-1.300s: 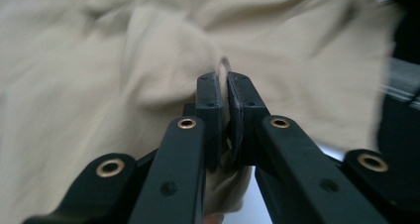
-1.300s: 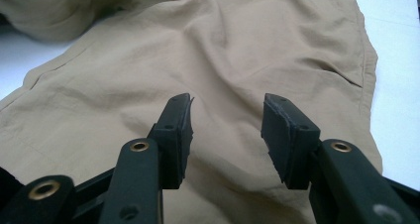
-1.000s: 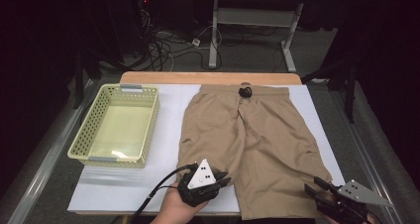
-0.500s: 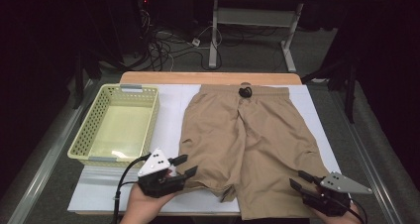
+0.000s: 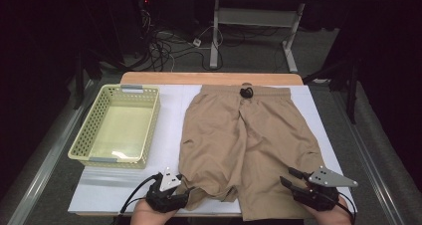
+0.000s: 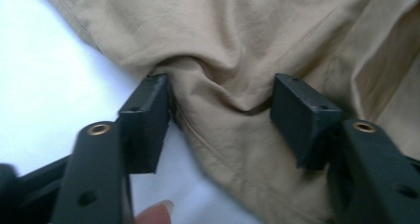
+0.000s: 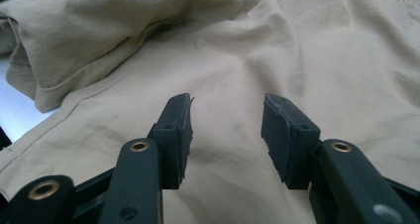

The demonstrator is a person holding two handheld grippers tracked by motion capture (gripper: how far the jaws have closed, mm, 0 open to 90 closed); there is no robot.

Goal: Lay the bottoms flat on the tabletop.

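Tan shorts (image 5: 244, 140) lie flat on the white table cover (image 5: 169, 110), waistband far, legs toward me. My left gripper (image 5: 188, 191) lies low at the outer hem corner of the left leg. Its jaws have just been opening. In the left gripper view (image 6: 223, 102) a bunched fold of the shorts (image 6: 237, 35) sits between the pads, which stand apart and do not squeeze it. My right gripper (image 5: 286, 176) hovers open over the right leg near its hem. In the right gripper view (image 7: 227, 120) smooth cloth (image 7: 277, 50) lies under the jaws and nothing is between them.
A pale yellow mesh basket (image 5: 84, 145) stands on the left part of the table. A wooden edge (image 5: 209, 78) runs along the far side. Beyond it are cables and desk legs on a dark floor.
My left gripper went left and down from on top of the left leg to its hem corner, and its jaws opened. The hem there is now rumpled. My right gripper shifted a little leftward.
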